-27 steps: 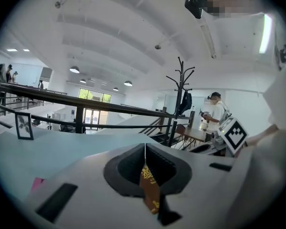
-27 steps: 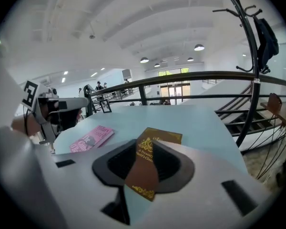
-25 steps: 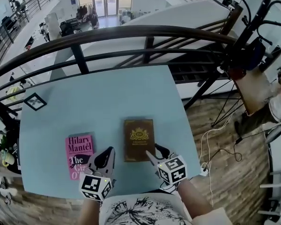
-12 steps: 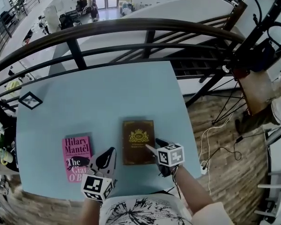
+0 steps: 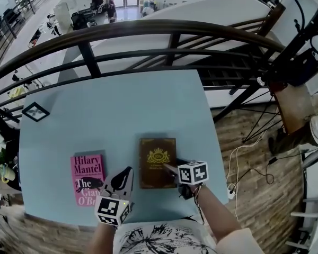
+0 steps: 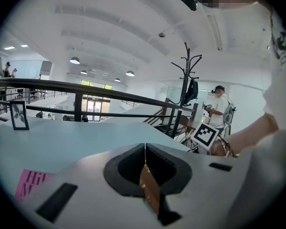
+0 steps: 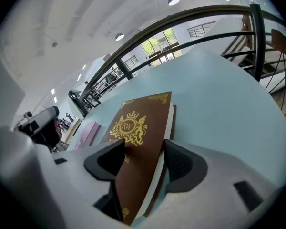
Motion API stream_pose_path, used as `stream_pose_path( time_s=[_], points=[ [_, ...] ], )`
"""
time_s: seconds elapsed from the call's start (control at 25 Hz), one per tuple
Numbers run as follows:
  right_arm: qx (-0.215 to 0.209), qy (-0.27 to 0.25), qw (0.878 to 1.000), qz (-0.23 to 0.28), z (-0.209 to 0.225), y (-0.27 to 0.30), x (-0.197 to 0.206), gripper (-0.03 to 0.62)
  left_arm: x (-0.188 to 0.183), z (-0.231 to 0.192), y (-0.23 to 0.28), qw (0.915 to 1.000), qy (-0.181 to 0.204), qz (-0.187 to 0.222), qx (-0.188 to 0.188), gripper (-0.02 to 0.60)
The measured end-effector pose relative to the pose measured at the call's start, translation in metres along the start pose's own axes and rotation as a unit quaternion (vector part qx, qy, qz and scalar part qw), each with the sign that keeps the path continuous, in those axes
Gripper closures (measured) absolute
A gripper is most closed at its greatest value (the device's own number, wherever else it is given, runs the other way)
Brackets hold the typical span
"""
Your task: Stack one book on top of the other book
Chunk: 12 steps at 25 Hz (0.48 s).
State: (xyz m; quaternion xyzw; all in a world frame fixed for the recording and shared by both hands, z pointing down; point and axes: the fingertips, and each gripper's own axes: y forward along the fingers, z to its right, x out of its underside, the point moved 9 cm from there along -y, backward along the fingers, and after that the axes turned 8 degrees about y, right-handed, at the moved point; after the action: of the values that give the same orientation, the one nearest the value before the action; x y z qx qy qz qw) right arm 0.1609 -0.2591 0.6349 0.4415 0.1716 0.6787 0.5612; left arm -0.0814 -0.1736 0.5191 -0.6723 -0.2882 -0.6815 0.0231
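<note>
The pink book (image 5: 87,180) lies flat and face up at the left of the pale blue tabletop (image 5: 116,105). It is a thin, glossy paperback. Just to its right the left gripper (image 5: 128,169) hovers with its jaws pressed together on nothing.

Next comes the brown book (image 5: 157,162), flat near the front edge and apart from the pink one. It is a thicker hardback with a smooth dark cover, a gold crest, gold corner ornaments and pale page edges.

The right gripper (image 5: 174,165) sits at its near right corner. Its jaws have just been opening and stand wide, one over the cover and the other at the page side. The book's edge is between them but seemingly not yet pinched.

The step in hand looks like taking hold of the brown book. To do it well, the bite should reach well past the edge and close firmly. A stiff, slick cover held at one corner will likely tilt or slip as it lifts.
</note>
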Motion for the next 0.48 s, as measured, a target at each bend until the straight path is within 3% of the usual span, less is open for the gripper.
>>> stream_pose_path(
  time_s=[0.28, 0.48],
  points=[
    [-0.009, 0.006, 1.0, 0.019, 0.002, -0.001, 0.003, 0.342, 0.011, 0.011, 0.03, 0.9944, -0.025, -0.097, 0.035, 0.568],
    [-0.011, 0.005, 1.0, 0.022, 0.002, 0.001, 0.004, 0.341, 0.027, 0.009, 0.055, 0.9813, -0.062, -0.175, 0.05, 0.556]
  ],
)
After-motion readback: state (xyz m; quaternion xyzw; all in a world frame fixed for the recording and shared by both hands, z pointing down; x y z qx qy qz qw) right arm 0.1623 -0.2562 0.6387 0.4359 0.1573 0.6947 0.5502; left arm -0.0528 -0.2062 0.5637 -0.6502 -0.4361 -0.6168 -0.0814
